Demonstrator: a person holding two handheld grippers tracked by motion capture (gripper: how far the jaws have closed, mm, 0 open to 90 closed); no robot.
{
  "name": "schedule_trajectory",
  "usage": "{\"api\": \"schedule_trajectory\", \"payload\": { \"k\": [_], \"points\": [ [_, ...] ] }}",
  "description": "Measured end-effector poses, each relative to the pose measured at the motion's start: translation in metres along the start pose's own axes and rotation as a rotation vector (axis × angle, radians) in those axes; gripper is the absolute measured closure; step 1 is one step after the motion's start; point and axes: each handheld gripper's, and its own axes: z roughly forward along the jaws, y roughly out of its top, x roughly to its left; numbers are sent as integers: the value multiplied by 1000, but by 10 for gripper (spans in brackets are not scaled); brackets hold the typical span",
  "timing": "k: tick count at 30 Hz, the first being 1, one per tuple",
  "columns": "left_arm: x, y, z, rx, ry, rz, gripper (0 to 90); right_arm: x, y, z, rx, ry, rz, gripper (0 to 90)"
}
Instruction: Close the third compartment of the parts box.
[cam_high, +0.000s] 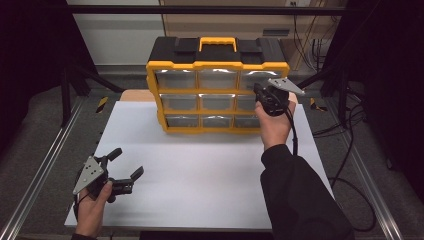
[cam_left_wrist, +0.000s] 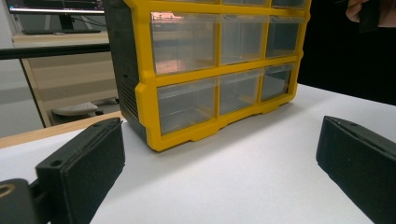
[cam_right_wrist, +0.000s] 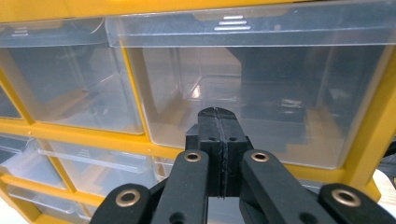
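A yellow and black drawer cabinet (cam_high: 217, 90) with clear plastic drawers stands upright at the back of the white table (cam_high: 200, 175). My right gripper (cam_high: 259, 91) is held up at the cabinet's right side, jaws shut with nothing between them. In the right gripper view its tips (cam_right_wrist: 217, 112) rest right in front of the clear top right drawer (cam_right_wrist: 261, 93); contact cannot be told. My left gripper (cam_high: 127, 163) lies low at the table's front left, jaws wide open and empty. From the left gripper view, the cabinet (cam_left_wrist: 210, 70) stands beyond the open fingers (cam_left_wrist: 84, 158).
The table's middle and front are bare white surface. A metal rail (cam_high: 45, 170) runs along the left side and another (cam_high: 365, 180) along the right. Cables (cam_high: 350, 150) trail on the floor at the right. A wooden board edge (cam_high: 136, 95) peeks out behind the table.
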Motion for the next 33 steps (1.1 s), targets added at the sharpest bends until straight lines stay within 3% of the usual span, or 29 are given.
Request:
{"api": "schedule_trajectory", "payload": {
  "k": [16, 21, 33],
  "points": [
    [0, 0, 0, 0, -2, 0, 9, -1, 3, 7, 3, -19, 29, 900],
    [0, 0, 0, 0, -4, 1, 9, 1, 3, 7, 0, -33, -4, 900],
    [0, 0, 0, 0, -3, 1, 9, 0, 3, 7, 1, -31, 0, 900]
  ]
}}
